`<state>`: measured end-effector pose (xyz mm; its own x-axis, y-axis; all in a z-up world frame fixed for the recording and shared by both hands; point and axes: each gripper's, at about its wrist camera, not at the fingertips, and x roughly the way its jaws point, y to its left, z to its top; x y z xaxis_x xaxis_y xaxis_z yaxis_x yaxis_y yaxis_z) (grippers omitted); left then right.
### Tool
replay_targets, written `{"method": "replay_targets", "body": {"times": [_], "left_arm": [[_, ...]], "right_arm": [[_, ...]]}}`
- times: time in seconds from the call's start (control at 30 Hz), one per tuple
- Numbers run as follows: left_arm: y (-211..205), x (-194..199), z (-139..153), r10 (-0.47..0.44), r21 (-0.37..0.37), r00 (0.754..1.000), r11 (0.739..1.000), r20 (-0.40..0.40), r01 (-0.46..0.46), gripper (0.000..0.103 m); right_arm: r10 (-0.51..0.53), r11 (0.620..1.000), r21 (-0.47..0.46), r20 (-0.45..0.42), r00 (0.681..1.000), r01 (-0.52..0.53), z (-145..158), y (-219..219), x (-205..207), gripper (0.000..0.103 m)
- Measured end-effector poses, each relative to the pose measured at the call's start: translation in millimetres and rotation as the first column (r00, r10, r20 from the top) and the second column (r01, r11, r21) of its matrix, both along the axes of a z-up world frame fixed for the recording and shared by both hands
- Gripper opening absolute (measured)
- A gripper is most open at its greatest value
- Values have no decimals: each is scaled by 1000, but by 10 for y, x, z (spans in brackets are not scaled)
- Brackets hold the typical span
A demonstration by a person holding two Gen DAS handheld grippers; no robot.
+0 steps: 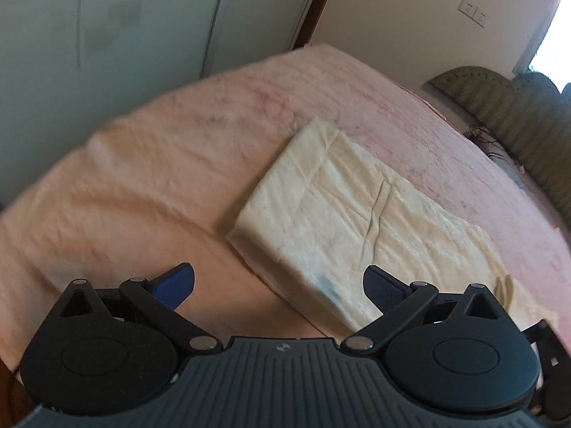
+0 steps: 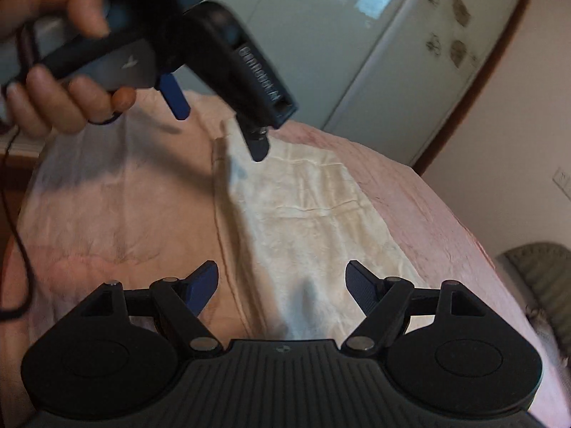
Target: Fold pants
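Note:
Cream pants (image 1: pixel 339 210) lie folded into a flat rectangle on the pink bed cover (image 1: pixel 142 185). They also show in the right wrist view (image 2: pixel 307 221), stretching away from me. My left gripper (image 1: pixel 278 285) is open and empty, held above the near corner of the pants. It also shows in the right wrist view (image 2: pixel 219 132), held in a hand above the far end of the pants, jaws apart. My right gripper (image 2: pixel 282 285) is open and empty above the near end of the pants.
The bed cover (image 2: pixel 107 214) spreads wide to the left of the pants. Pale wardrobe doors (image 1: pixel 107 28) stand behind the bed. A green padded headboard (image 1: pixel 517 114) is at the right. A black cable (image 2: pixel 14 214) hangs at the left.

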<state>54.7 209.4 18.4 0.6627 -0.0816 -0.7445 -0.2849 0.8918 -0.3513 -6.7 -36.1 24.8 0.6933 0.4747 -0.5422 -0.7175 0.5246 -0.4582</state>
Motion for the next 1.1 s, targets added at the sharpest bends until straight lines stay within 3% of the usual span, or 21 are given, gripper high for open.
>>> {"method": "replay_targets", "body": {"times": [0.07,0.17,0.3,0.47,0.57,0.67,0.73,0.8,0.83,0.9,0.97,1.03,1.1], "left_arm": [[82,56,-135,-3,-135,999,991,-39,-2,102],[103,65,-160,28,-170,999,985,-24,-32,102],[128,110,-199,32,-275,999,961,-5,-32,102],[158,227,-320,25,-393,1000,920,19,-15,102],[168,288,-355,33,-428,999,904,38,-14,102],[200,417,-380,47,-452,998,892,39,-24,102],[213,540,-362,54,-451,997,892,52,-24,102],[218,644,-351,58,-434,996,901,63,-25,101],[212,681,-344,61,-420,996,907,62,-30,100],[197,712,-334,67,-389,995,921,71,-34,100],[152,733,-310,72,-335,995,941,76,-42,94],[93,728,-283,81,-268,992,962,91,-54,84],[19,726,-247,84,-180,992,982,98,-66,74]], "right_arm": [[13,997,-75,29,999,-11,-103,107,-17,78],[26,990,-142,99,995,-12,-183,221,-48,78],[45,981,-193,170,984,-12,-244,397,-3,77],[102,969,-243,199,975,-52,-309,579,76,39],[92,978,-203,203,975,-50,-244,559,100,31],[-8,1000,-15,111,994,10,2,377,295,31],[-62,992,109,-12,998,63,176,209,486,31],[0,977,207,-191,982,40,311,43,637,31],[70,957,289,-280,957,14,388,-66,698,31],[133,910,415,-358,924,30,516,-233,811,31],[64,900,418,-405,912,122,542,-284,992,32],[-50,921,334,-406,912,199,413,-237,1154,32],[-121,934,248,-456,882,256,196,-182,1354,32]]}}
